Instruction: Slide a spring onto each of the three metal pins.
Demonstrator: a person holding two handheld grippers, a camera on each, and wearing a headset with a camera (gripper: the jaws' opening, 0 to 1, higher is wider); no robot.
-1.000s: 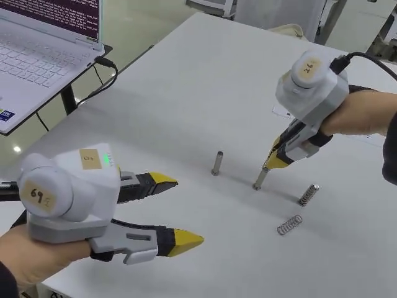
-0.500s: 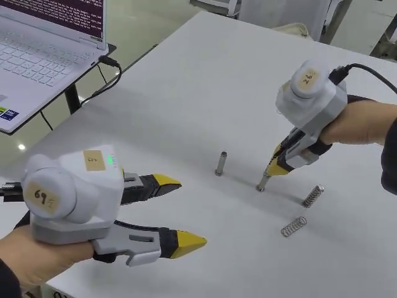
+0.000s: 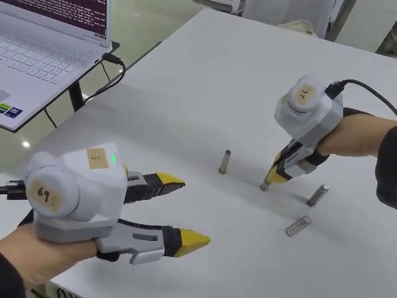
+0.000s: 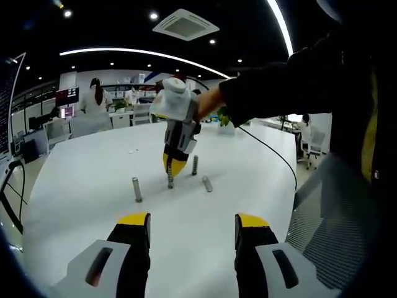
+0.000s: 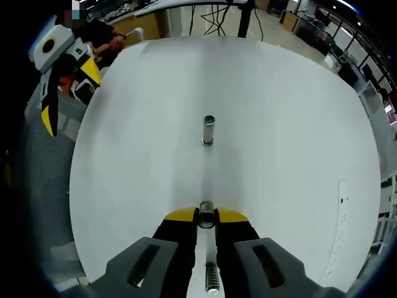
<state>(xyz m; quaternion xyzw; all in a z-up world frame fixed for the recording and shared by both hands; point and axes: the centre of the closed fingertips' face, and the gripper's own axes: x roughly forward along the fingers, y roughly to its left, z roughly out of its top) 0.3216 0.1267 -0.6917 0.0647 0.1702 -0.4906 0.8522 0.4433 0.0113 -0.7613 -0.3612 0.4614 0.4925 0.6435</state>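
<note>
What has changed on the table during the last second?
The right gripper came lower, and the pin in its fingers, tilted before, stands more upright. The left gripper stayed open. The standing pin, far spring and near spring kept their places.

Three views, one tabletop (image 3: pixel 205 81).
Head view is looking down; gripper views facing each other low, sharing the standing pin (image 4: pixel 137 189).
</note>
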